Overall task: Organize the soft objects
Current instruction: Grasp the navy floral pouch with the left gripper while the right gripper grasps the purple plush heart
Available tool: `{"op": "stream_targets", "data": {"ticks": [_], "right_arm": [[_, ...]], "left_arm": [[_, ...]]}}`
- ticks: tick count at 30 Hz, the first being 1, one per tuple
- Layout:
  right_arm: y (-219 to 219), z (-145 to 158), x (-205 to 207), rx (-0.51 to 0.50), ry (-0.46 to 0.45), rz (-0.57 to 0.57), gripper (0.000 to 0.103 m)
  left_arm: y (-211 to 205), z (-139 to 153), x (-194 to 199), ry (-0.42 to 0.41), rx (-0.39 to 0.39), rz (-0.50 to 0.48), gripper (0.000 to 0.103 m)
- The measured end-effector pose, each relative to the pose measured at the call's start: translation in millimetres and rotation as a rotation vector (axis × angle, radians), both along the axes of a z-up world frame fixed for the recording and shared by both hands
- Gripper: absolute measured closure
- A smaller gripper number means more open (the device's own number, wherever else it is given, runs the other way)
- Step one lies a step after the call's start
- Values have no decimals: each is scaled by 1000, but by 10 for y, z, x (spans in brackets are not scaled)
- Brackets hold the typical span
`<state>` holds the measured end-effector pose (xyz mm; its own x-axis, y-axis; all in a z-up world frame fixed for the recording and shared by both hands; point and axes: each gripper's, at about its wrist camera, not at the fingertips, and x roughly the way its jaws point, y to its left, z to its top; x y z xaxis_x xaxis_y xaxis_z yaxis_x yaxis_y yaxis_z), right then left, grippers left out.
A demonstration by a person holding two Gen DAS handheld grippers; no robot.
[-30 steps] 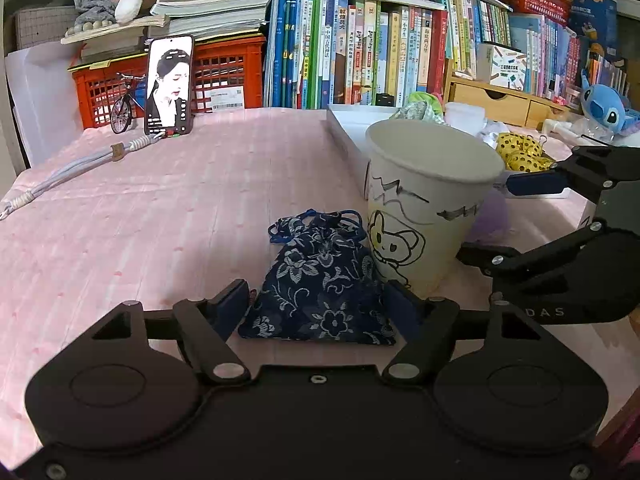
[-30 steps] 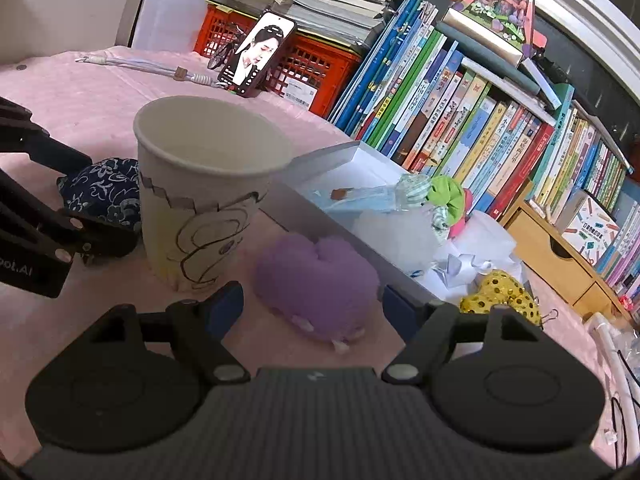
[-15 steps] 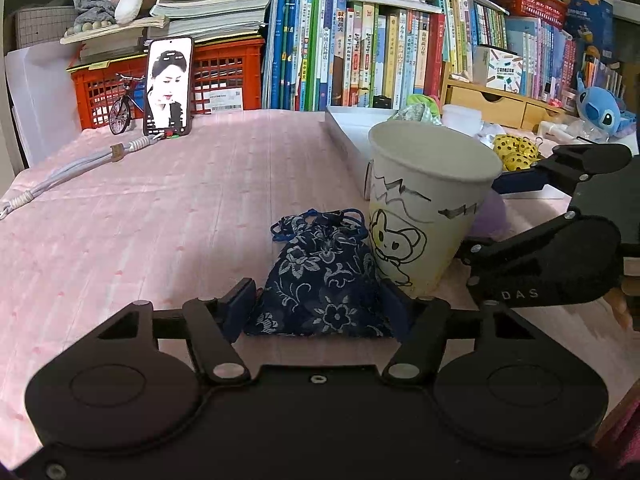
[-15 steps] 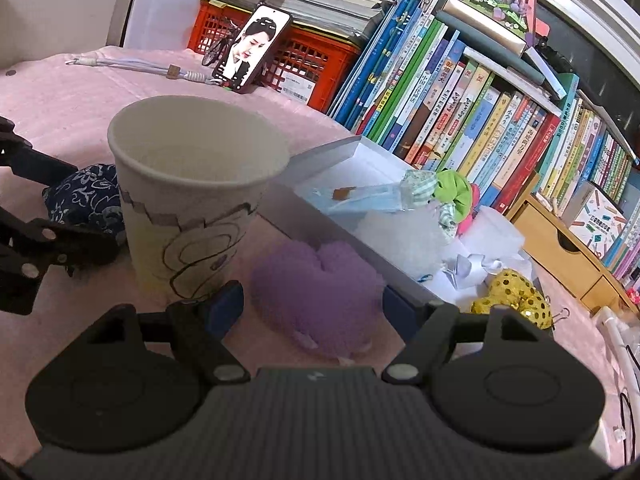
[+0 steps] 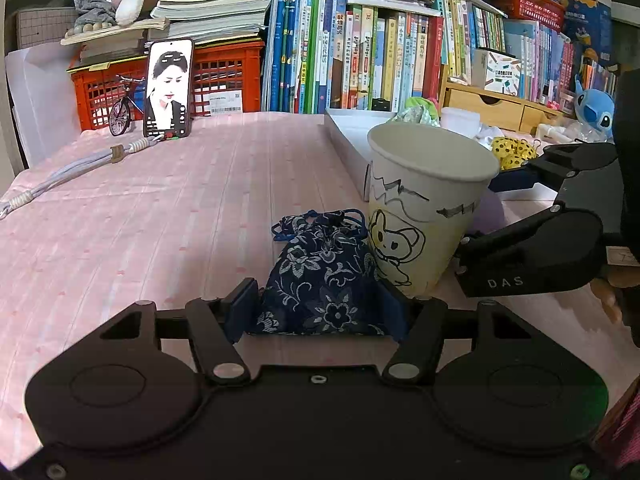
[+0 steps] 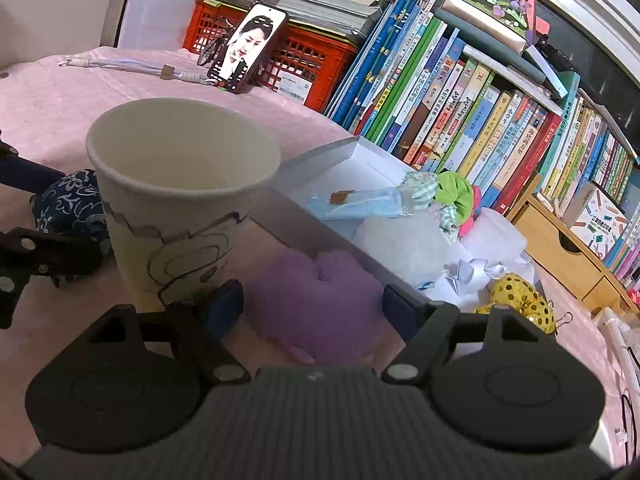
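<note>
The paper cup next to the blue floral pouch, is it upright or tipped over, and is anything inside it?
Upright: the paper cup stands on its base, rim up. The inside that shows looks empty, but its bottom is hidden.

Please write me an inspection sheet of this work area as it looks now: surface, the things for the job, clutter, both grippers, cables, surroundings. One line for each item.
Surface: pink striped cloth covers the table.
Job's things: blue floral pouch beside the paper cup; purple plush heart between cup and white tray.
Clutter: yellow spotted item, white bow and scraps by the tray.
Grippers: left gripper has the pouch between its fingers, pads at its sides; right gripper is open around the heart, gaps both sides.
Cables: braided cord leads to the propped phone.
Surroundings: book row, red crate, wooden drawers, blue plush toy.
</note>
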<state>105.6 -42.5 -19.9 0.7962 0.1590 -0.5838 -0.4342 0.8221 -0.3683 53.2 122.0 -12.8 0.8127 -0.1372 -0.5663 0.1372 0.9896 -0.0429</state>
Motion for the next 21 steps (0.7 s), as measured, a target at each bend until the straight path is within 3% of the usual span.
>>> {"op": "stream_targets", "data": {"ticks": [4, 8, 21], "right_arm": [[-23, 0, 16, 20, 8, -10, 19], [-50, 15, 19, 54, 27, -12, 30], [-131, 88, -297, 106, 40, 38, 33]], "left_arm": [[18, 17, -26, 1, -10, 5, 43], [32, 41, -72, 3, -16, 10, 43], [30, 79, -265, 5, -13, 24, 44]]}}
